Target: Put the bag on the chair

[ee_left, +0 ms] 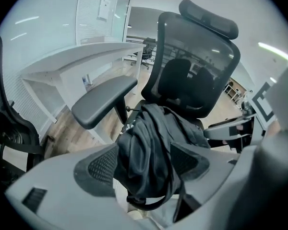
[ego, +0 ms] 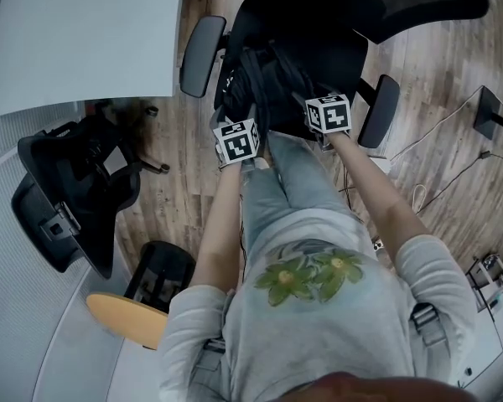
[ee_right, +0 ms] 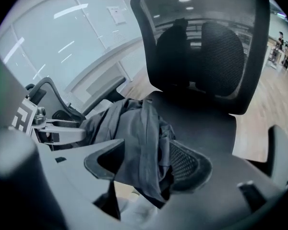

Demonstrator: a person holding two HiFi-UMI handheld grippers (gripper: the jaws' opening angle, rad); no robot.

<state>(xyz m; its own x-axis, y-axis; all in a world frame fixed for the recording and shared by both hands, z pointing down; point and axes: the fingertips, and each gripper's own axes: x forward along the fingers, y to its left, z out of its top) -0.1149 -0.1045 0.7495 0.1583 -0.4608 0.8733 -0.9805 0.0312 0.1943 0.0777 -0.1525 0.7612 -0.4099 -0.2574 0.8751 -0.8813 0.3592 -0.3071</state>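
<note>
Head view shows the black bag (ego: 268, 82) on the chair (ego: 203, 53), with left gripper (ee_left: 145, 162) and right gripper (ee_right: 146, 164) spread wide around it.

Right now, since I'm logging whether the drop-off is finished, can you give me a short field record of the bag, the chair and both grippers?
bag: black, crumpled, lying on the seat between the armrests
chair: black office chair, mesh back with headrest
left gripper: jaws wide apart, bag fabric between them, apparently not pinched
right gripper: jaws wide apart, bag fabric between them, apparently not pinched
status: the bag seems to rest on the chair; the grippers are not yet clear of it
</note>
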